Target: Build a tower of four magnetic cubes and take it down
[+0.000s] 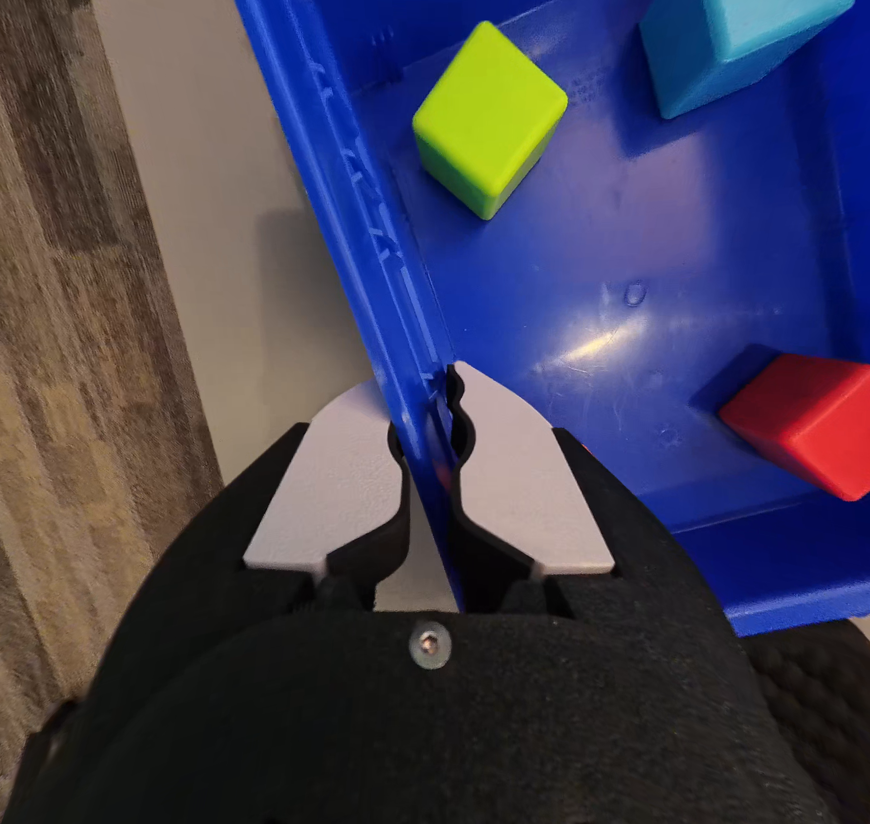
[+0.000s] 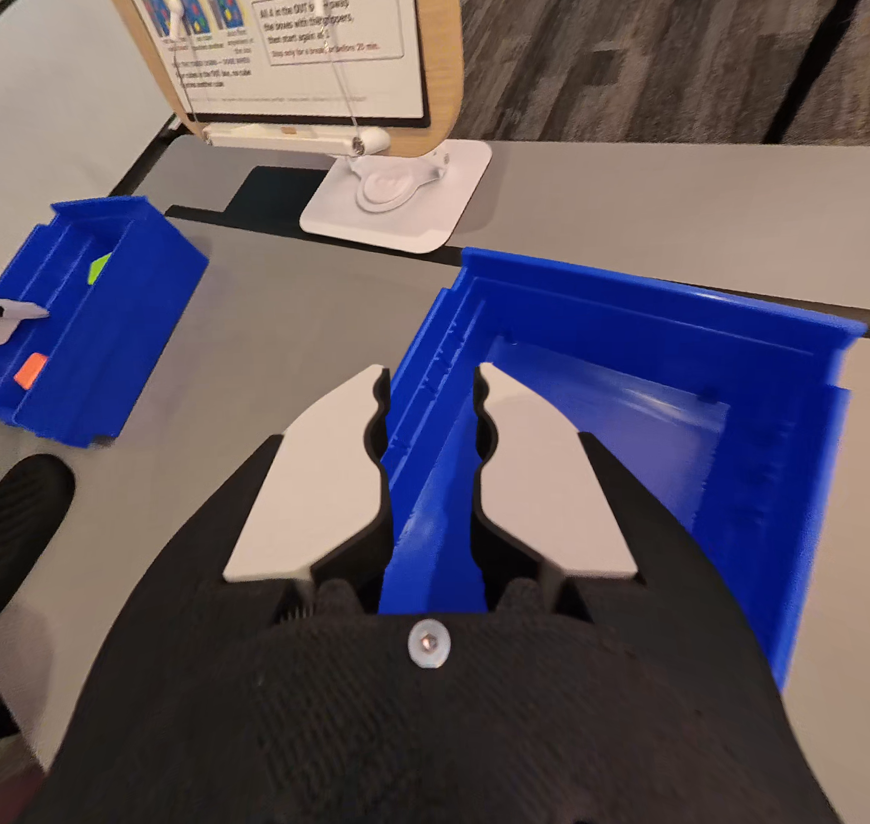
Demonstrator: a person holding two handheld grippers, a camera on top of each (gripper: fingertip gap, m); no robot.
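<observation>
Left gripper point(image 1: 426, 417) clamped on the side wall of a blue bin point(image 1: 612, 311), one of its fingers point(image 1: 339, 467) outside over the grey bench point(image 1: 197, 189), the other inside the bin. Within that bin, three cubes standing apart on the floor: a lime green cube point(image 1: 489, 118) near the gripped wall, a light blue cube point(image 1: 744, 29) farther in, a red cube point(image 1: 800, 424) at the right edge of the left wrist view. Any fourth cube not visible. Right gripper point(image 2: 430, 417) astride the near-left wall of a second blue bin point(image 2: 659, 311), fingers point(image 2: 320, 471) parted, the wall between them but not clearly pinched; nothing visible inside it. Same cube-holding bin far left in the right wrist view, with green and orange-red showing. Beyond, a wood-framed instruction board point(image 2: 301, 38) on a white stand point(image 2: 400, 198). Patterned carpet point(image 2: 659, 48) past the bench edge.
</observation>
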